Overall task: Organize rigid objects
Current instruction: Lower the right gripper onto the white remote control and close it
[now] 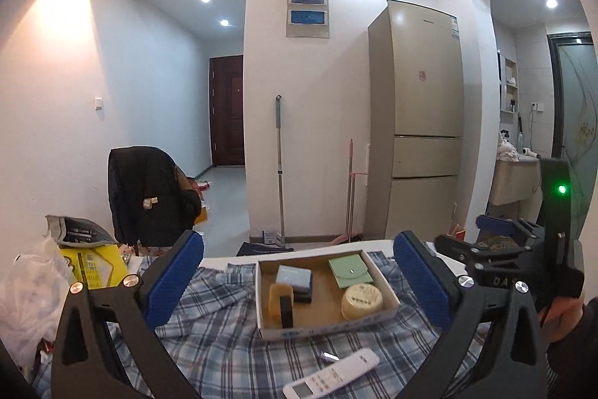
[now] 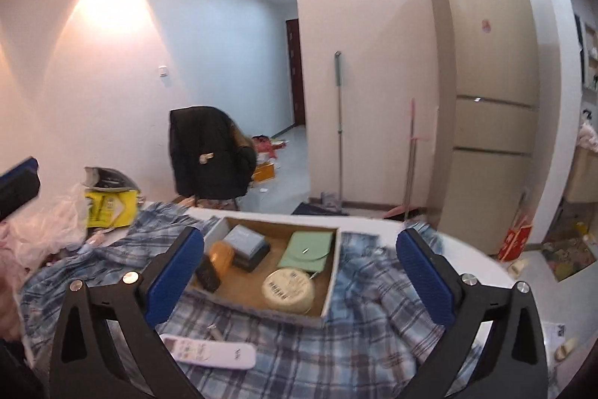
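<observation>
A shallow cardboard box (image 1: 325, 328) (image 2: 261, 308) lies on a plaid cloth. It holds a grey-blue case (image 1: 294, 277) (image 2: 246, 242), a green pouch (image 1: 349, 272) (image 2: 308, 249), a round cream tin (image 1: 361, 301) (image 2: 287, 288) and an amber block with a black piece (image 1: 278, 298) (image 2: 222, 257). In front of the box lies a white remote (image 1: 332, 376) (image 2: 213, 354). My left gripper (image 1: 299, 243) hovers open, its blue pads wide apart either side of the box with nothing between them. My right gripper (image 2: 301, 236) is equally open and empty, and it also shows at the right (image 1: 482, 238).
The plaid cloth (image 1: 224, 324) covers a white table. A yellow carton (image 1: 93, 266) and plastic bags (image 1: 26, 294) crowd the left side. A chair draped with a black jacket (image 1: 149, 197) stands behind the table. A fridge (image 1: 415, 122) and a mop (image 1: 278, 167) stand at the far wall.
</observation>
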`<action>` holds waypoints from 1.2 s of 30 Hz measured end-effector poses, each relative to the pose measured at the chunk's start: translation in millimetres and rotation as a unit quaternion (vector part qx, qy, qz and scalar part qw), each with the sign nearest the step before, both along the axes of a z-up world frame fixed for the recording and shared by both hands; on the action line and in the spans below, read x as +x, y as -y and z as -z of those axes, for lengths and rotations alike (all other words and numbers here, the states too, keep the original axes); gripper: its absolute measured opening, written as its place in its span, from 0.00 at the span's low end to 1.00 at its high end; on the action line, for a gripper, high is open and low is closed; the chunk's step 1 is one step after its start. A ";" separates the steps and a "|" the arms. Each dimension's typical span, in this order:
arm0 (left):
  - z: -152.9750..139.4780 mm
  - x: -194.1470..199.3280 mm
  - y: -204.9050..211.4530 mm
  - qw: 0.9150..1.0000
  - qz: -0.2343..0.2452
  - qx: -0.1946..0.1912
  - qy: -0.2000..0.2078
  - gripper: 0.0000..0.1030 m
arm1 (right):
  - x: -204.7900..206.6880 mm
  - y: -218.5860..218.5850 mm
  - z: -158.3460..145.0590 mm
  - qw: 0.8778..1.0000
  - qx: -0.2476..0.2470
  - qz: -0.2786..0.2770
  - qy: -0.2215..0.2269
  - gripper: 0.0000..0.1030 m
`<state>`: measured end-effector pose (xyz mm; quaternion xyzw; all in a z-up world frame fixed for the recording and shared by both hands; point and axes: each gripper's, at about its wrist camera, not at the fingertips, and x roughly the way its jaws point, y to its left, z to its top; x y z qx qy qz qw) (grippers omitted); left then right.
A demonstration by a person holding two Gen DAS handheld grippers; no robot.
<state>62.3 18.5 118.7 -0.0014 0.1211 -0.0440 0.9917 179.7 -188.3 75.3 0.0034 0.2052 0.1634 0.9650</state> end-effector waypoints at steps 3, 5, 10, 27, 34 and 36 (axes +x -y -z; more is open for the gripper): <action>14.0 -8.3 -1.0 1.000 0.006 -0.020 -0.020 1.00 | -7.7 -1.0 5.7 1.000 0.010 -0.008 -0.004 1.00; 23.3 -14.8 -1.1 0.999 0.012 -0.016 -0.026 1.00 | -13.1 -6.5 11.2 1.000 -0.005 -0.024 0.001 1.00; 45.5 -9.5 -5.3 0.999 -0.009 -0.007 -0.031 1.00 | -15.9 -22.4 33.4 0.996 -0.031 -0.073 -0.030 1.00; 129.4 35.8 -20.9 0.991 -0.034 0.026 -0.130 1.00 | 25.8 -62.4 122.1 0.957 -0.095 -0.149 -0.231 0.31; 164.5 61.1 -21.6 0.968 -0.002 0.010 -0.249 0.54 | 30.2 -87.0 139.7 0.948 -0.136 -0.166 -0.234 0.27; 173.4 67.3 -22.6 0.962 0.001 0.003 -0.275 0.37 | 33.6 -91.8 140.7 0.949 -0.152 -0.158 -0.228 0.23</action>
